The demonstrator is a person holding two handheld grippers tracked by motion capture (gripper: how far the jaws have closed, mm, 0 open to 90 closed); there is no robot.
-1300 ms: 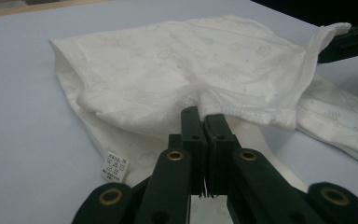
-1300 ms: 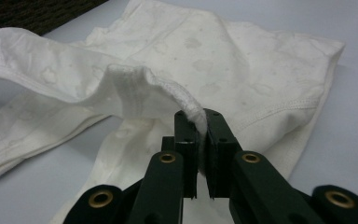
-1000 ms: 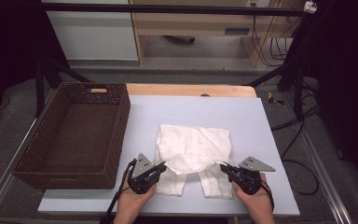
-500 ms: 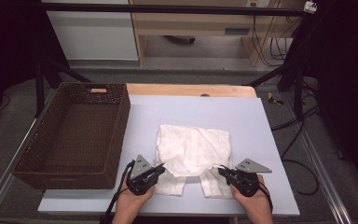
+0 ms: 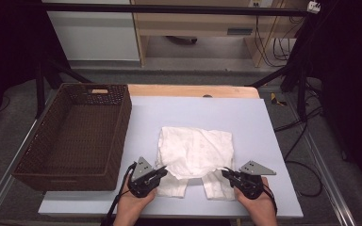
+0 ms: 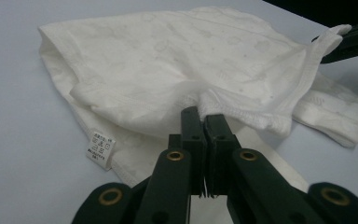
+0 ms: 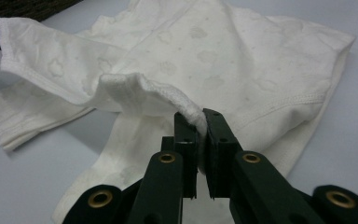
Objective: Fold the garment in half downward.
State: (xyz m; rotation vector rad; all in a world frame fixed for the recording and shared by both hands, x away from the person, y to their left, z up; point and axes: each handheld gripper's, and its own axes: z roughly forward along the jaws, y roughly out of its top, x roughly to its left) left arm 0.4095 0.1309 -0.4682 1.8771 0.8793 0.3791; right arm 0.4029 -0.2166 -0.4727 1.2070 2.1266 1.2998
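Observation:
A white patterned garment (image 5: 195, 153) lies folded on the pale blue table top (image 5: 245, 117), its two legs pointing toward the near edge. My left gripper (image 5: 161, 172) is shut on the folded-over hem at the garment's near left. In the left gripper view the jaws pinch that stitched hem (image 6: 223, 112), lifted a little off the table. My right gripper (image 5: 225, 173) is shut on the hem at the near right, and the right gripper view shows the cloth edge (image 7: 193, 114) caught between its jaws. A small label (image 6: 99, 150) hangs off a lower layer.
A dark brown wicker basket (image 5: 28, 165) stands at the left of the table, beside the garment. A wooden strip (image 5: 193, 91) runs along the far edge. Cables (image 5: 301, 132) trail on the floor to the right.
Both grippers have drawn slightly toward the near edge with the hem in them. The garment's folded top layer now reaches a bit lower over the legs.

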